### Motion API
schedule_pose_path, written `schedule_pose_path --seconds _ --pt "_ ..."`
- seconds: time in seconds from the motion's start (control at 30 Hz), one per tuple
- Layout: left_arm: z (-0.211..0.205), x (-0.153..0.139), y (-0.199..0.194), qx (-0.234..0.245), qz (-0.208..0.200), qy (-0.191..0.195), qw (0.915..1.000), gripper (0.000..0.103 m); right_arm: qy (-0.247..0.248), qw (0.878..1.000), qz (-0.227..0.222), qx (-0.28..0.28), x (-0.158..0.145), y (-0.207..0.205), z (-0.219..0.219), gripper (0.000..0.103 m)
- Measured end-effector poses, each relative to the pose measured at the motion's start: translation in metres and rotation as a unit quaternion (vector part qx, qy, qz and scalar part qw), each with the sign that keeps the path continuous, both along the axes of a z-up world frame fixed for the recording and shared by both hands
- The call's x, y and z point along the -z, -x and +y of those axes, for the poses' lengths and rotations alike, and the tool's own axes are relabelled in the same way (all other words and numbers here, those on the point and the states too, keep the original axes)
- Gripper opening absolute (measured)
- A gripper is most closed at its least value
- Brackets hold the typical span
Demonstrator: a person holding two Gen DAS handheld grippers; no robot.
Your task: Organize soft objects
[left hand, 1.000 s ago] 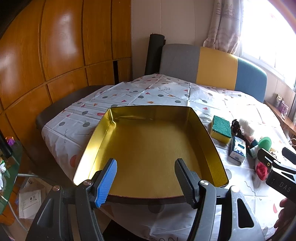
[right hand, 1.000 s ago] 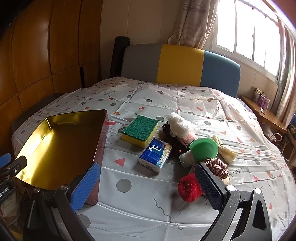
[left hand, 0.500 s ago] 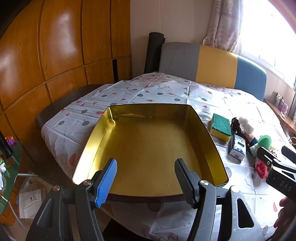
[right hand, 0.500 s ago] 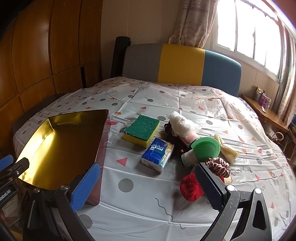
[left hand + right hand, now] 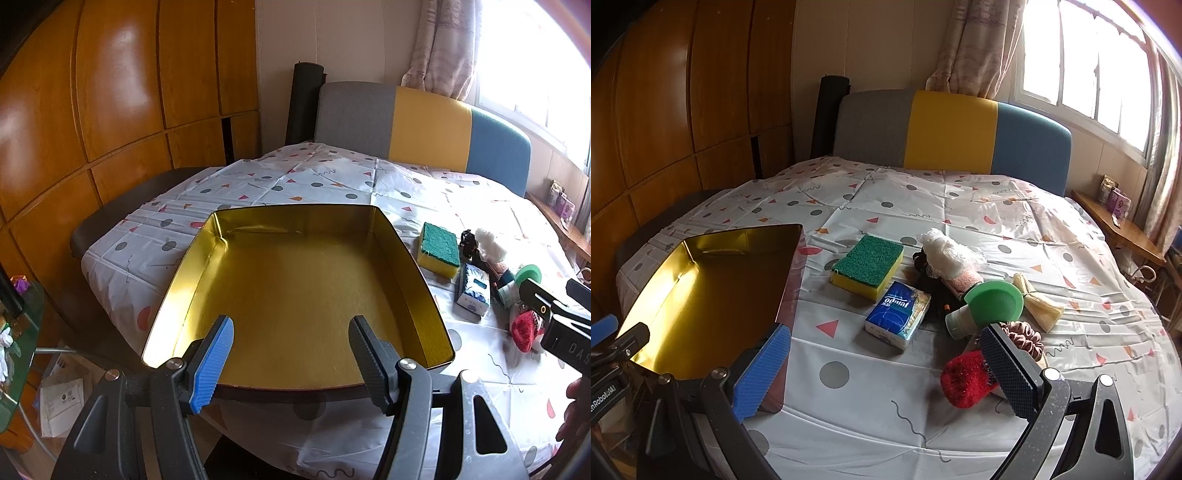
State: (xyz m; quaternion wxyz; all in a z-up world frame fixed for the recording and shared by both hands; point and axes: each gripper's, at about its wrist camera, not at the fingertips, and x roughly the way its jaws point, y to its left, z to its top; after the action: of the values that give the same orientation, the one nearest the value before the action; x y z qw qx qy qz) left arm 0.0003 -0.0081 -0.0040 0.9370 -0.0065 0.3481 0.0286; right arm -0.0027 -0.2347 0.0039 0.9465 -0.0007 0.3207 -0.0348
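An empty gold tin tray (image 5: 402,254) (image 5: 792,262) sits on the left of the patterned tablecloth. My left gripper (image 5: 291,334) is open and empty over its near edge. To its right lie a green-and-yellow sponge (image 5: 868,266) (image 5: 439,249), a blue tissue pack (image 5: 899,319) (image 5: 474,291), a white puff (image 5: 945,254), a green-capped cup (image 5: 990,306), a cream bow (image 5: 1038,301), a pink scrunchie (image 5: 1027,338) and a red fuzzy scrubber (image 5: 964,378) (image 5: 522,328). My right gripper (image 5: 882,350) is open and empty above the cloth, its right finger beside the red scrubber.
A grey, yellow and blue bench back (image 5: 953,133) stands behind the table. Wooden cabinets (image 5: 110,110) line the left wall. A wooden ledge with small boxes (image 5: 1115,214) runs under the window on the right. The table's near edge drops to a cluttered floor (image 5: 59,398).
Both grippers have drifted slightly; the objects sit a little lower and nearer in the right wrist view. Both stay open and empty. Nothing on the table has moved.
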Motion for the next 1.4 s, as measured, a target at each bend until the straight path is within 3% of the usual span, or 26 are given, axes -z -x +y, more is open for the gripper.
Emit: schedule_pose_path --seconds 0.93,1.0,1.07,1.13,1.2,1.4 --pt "-0.01 0.002 -0.006 0.018 0.015 -0.01 0.9997 0.066 -0.015 0.999 -0.009 0.027 -0.014 -0.007 -0.047 0.103" --pt "-0.01 0.003 -0.008 0.033 0.022 -0.001 0.9992 0.066 -0.021 0.999 -0.009 0.029 -0.016 -0.009 -0.059 0.103" --pt "-0.01 0.0 -0.01 0.066 0.029 0.032 0.9968 0.067 -0.03 0.999 -0.01 0.032 -0.019 -0.012 -0.076 0.103" --pt "-0.011 -0.006 -0.013 0.103 0.034 0.071 0.9916 0.076 -0.047 0.998 -0.015 0.043 -0.021 -0.016 -0.1 0.103" --pt "-0.017 -0.012 -0.019 0.133 0.04 0.097 0.9855 0.077 -0.067 0.996 -0.013 0.065 -0.017 -0.021 -0.13 0.103" --pt "-0.065 -0.022 -0.045 0.208 0.065 0.086 0.9722 0.077 -0.111 0.984 0.007 0.141 0.015 -0.02 -0.195 0.103"
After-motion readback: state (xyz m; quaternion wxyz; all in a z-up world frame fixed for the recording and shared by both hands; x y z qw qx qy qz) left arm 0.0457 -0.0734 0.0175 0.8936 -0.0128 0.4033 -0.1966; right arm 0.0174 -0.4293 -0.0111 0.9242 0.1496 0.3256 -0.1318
